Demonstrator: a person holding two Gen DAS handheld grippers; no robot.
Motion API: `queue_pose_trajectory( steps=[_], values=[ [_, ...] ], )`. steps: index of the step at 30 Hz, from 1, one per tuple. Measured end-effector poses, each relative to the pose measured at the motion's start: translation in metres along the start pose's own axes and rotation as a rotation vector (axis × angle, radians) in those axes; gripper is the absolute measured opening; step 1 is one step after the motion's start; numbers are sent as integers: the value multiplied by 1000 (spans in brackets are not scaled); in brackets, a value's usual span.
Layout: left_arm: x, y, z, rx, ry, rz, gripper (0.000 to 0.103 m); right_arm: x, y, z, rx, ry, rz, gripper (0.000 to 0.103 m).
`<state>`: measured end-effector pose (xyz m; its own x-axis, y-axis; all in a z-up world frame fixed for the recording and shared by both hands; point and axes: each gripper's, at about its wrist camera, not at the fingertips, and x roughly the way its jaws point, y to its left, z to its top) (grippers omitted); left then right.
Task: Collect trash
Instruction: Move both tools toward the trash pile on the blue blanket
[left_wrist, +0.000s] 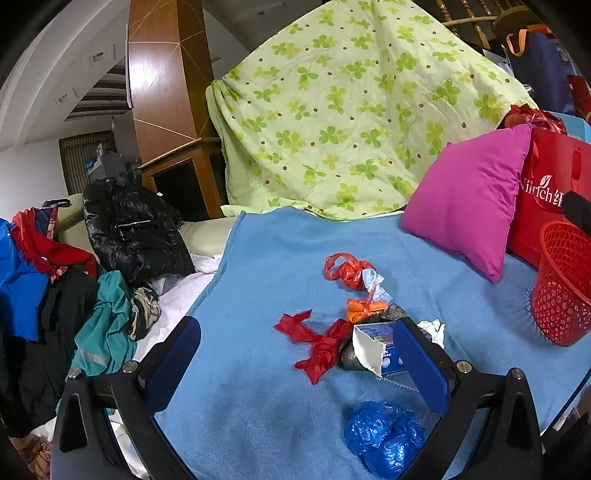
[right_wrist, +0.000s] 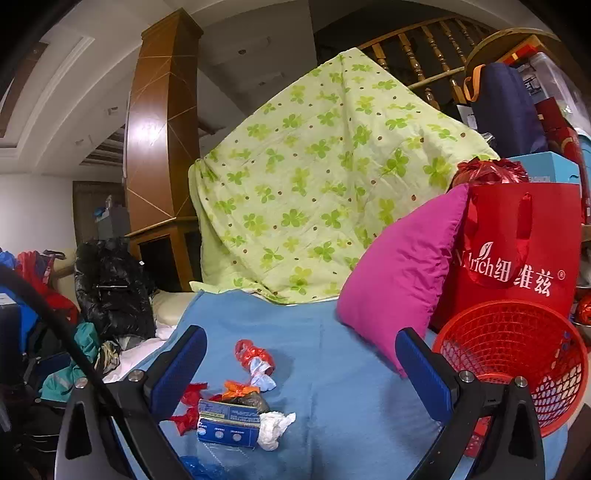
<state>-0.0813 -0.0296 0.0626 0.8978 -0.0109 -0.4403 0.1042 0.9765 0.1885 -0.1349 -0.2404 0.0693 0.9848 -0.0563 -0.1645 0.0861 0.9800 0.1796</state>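
Observation:
Trash lies in a loose heap on the blue blanket (left_wrist: 258, 406): a torn blue and white carton (left_wrist: 376, 350), red plastic scraps (left_wrist: 317, 347), a knotted red bag (left_wrist: 347, 271), an orange wrapper (left_wrist: 364, 308), white tissue (left_wrist: 434, 328) and a crumpled blue bag (left_wrist: 384, 437). My left gripper (left_wrist: 299, 363) hovers open over the heap, nothing between its fingers. In the right wrist view the carton (right_wrist: 227, 424), tissue (right_wrist: 275, 428) and red bag (right_wrist: 251, 354) sit low left. My right gripper (right_wrist: 303, 373) stands open and empty above the blanket. A red mesh basket (right_wrist: 517, 354) stands at its right.
A magenta pillow (right_wrist: 399, 273) leans against a red gift bag (right_wrist: 517, 258) behind the red mesh basket (left_wrist: 565, 284). A green clover quilt (left_wrist: 343, 110) drapes over the back. Clothes and a black jacket (left_wrist: 129, 236) pile up at the left.

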Motion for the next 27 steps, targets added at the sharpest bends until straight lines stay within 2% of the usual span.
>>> queue_pose_trajectory(
  steps=[5,10,12,27],
  values=[
    [5,0,-2,-3,10,-5,103,19,2,1,-15,15,16,103],
    [11,1,-7,-8,24,-10,103,1,11,-7,-34,37,26,103],
    [14,1,-10,-10,31,-13,103,15,10,-8,-49,64,26,103],
    [35,5,-27,-35,84,-34,103,33,22,-22,-94,152,51,103]
  ],
)
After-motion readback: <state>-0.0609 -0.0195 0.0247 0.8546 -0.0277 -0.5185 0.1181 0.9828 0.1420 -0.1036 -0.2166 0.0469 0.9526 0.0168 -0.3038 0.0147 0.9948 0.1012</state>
